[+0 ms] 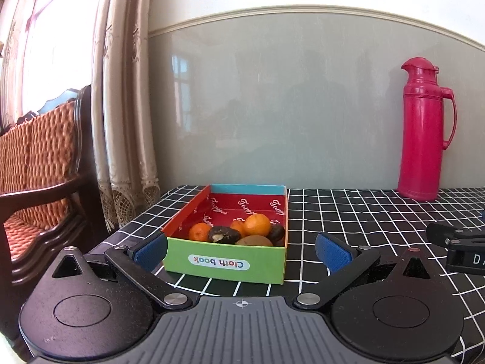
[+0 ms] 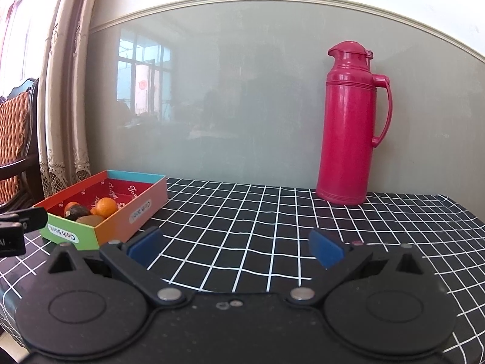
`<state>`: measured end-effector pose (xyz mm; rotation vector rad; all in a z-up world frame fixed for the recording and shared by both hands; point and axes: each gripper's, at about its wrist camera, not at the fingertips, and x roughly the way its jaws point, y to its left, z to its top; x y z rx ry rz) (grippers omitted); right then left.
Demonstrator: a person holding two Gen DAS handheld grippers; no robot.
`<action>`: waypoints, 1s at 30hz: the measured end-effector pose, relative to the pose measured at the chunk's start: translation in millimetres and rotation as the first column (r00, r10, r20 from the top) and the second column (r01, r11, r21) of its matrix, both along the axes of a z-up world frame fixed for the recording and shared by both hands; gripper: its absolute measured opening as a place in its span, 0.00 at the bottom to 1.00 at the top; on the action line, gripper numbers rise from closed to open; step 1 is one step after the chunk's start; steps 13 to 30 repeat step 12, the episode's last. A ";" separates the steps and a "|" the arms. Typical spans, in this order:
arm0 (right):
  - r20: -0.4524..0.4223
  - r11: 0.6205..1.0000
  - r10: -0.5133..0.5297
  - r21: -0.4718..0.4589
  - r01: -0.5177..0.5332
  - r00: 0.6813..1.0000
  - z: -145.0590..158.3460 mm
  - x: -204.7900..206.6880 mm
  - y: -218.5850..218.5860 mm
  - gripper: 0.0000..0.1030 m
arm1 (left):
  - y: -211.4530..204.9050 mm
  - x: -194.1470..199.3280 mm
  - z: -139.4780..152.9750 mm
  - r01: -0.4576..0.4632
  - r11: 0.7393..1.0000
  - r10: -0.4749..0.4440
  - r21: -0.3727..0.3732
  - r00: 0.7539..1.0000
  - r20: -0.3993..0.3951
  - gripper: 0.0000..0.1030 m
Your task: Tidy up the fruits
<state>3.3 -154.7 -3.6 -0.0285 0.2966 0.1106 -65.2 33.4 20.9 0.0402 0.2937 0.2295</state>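
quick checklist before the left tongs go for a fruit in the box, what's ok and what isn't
1. Left tongs open: ok.
2. Right tongs open, holding nothing: ok.
3. Box lined up between the left tongs' fingers: ok.
4. Orange on top of the pile, exposed: ok.
5. Thermos upright, well away from the box: ok.
6. Place to sort the fruit into: cannot tell, none in view.
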 end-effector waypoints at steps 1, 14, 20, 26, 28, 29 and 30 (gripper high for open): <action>0.001 1.000 0.000 0.002 0.000 1.000 0.1 -0.3 -0.2 1.00 | -0.3 -0.4 0.4 0.008 1.000 -0.008 0.000 1.000 0.004 1.00; 0.012 1.000 0.011 0.013 -0.011 1.000 1.2 -3.3 0.1 1.00 | 3.3 3.2 0.2 0.006 1.000 -0.006 -0.025 1.000 -0.027 1.00; 0.012 1.000 0.011 0.013 -0.011 1.000 1.2 -3.3 0.1 1.00 | 3.3 3.2 0.2 0.006 1.000 -0.006 -0.025 1.000 -0.027 1.00; 0.012 1.000 0.011 0.013 -0.011 1.000 1.2 -3.3 0.1 1.00 | 3.3 3.2 0.2 0.006 1.000 -0.006 -0.025 1.000 -0.027 1.00; 0.012 1.000 0.011 0.013 -0.011 1.000 1.2 -3.3 0.1 1.00 | 3.3 3.2 0.2 0.006 1.000 -0.006 -0.025 1.000 -0.027 1.00; 0.012 1.000 0.011 0.013 -0.011 1.000 1.2 -3.3 0.1 1.00 | 3.3 3.2 0.2 0.006 1.000 -0.006 -0.025 1.000 -0.027 1.00; 0.012 1.000 0.011 0.013 -0.011 1.000 1.2 -3.3 0.1 1.00 | 3.3 3.2 0.2 0.006 1.000 -0.006 -0.025 1.000 -0.027 1.00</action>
